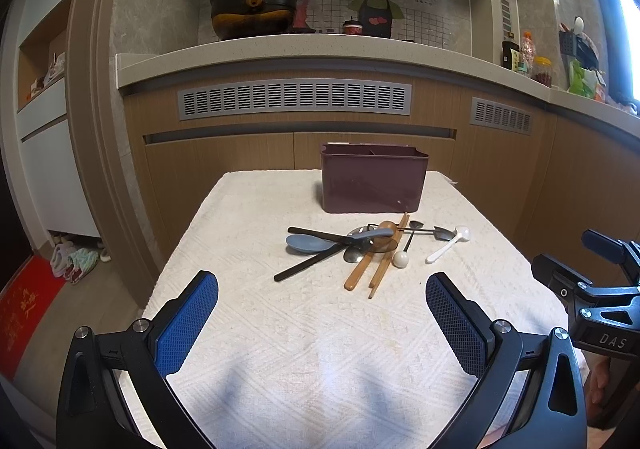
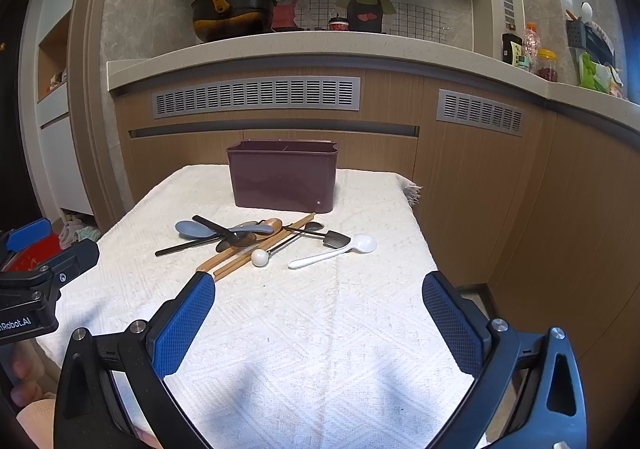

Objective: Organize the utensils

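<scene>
Both hand-held grippers, left (image 1: 322, 323) and right (image 2: 319, 323), hang wide apart and hold nothing. The white spoon (image 2: 332, 252) lies ahead, nearer the right one.

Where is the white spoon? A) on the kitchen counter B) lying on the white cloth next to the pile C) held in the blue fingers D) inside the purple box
B: the white spoon lies flat on the white cloth at the right edge of the utensil pile, in front of the purple box.
</scene>
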### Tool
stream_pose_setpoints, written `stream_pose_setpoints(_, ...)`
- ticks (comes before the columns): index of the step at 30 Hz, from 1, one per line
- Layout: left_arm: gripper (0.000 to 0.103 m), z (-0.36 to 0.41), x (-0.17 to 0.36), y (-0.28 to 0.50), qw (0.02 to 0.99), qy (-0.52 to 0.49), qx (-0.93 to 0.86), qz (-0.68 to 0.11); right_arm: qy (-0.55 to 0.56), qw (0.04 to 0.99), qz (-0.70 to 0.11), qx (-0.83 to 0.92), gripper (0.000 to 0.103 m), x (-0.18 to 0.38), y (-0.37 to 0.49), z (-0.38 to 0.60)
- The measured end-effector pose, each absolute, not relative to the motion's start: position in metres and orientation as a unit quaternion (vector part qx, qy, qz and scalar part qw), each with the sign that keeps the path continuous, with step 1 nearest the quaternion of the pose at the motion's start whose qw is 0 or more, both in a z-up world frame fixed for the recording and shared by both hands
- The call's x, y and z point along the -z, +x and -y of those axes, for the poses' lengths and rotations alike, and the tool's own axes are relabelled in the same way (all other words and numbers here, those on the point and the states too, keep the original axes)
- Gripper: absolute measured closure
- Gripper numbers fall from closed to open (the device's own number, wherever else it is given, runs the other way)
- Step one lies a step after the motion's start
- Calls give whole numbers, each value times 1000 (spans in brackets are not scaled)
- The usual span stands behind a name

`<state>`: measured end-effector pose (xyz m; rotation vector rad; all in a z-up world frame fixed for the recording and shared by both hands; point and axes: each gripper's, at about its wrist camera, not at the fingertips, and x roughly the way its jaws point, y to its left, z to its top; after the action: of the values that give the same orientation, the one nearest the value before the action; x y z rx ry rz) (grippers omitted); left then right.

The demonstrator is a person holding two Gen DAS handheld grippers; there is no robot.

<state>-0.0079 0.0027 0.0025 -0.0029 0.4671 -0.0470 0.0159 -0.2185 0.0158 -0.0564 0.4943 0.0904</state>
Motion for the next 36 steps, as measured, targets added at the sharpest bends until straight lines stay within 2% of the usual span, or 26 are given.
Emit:
stream_pose_setpoints(26,0,-2,3,0,966,-5,40,-257,-32,966,-255,-44,0,-13,22,221)
stream_pose_setpoints(36,0,5,6,69,956,38,82,-279,-43,950,-293,-100,0,-14,89,223)
